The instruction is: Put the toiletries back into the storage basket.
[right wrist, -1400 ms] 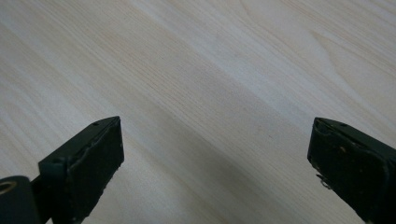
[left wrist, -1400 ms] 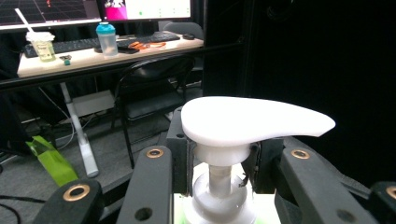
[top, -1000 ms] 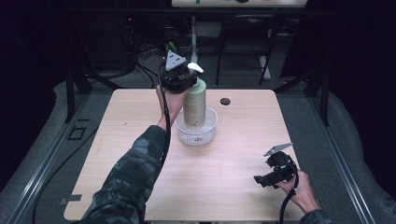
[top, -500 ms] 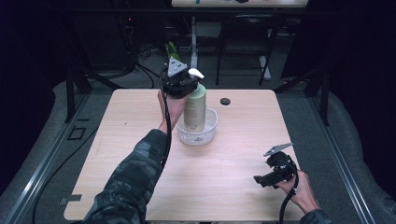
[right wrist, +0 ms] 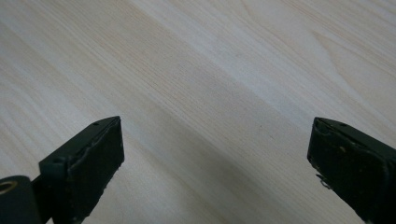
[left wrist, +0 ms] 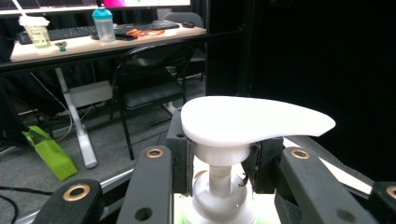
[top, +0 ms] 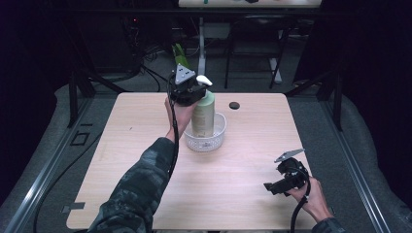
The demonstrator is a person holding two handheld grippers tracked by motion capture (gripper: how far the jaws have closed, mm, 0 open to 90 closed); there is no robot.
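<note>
High view: pale wood table point(top: 145, 160) (dark room), grey floor point(top: 43, 145).

no readable text, labels, brand names or nos. anywhere; any print on far-off desk items is too blurry.

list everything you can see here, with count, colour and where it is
pump bottle: 1, pale green with white pump head, standing in the basket
basket: 1, white, mid table
small round object: 1, dark, far side of the table
table: 1, light wood
chair: 1, black, beyond the table
left gripper: 1, black, jaws shut on the pump bottle's neck
right gripper: 1, black, jaws open, low over the table's near right
</note>
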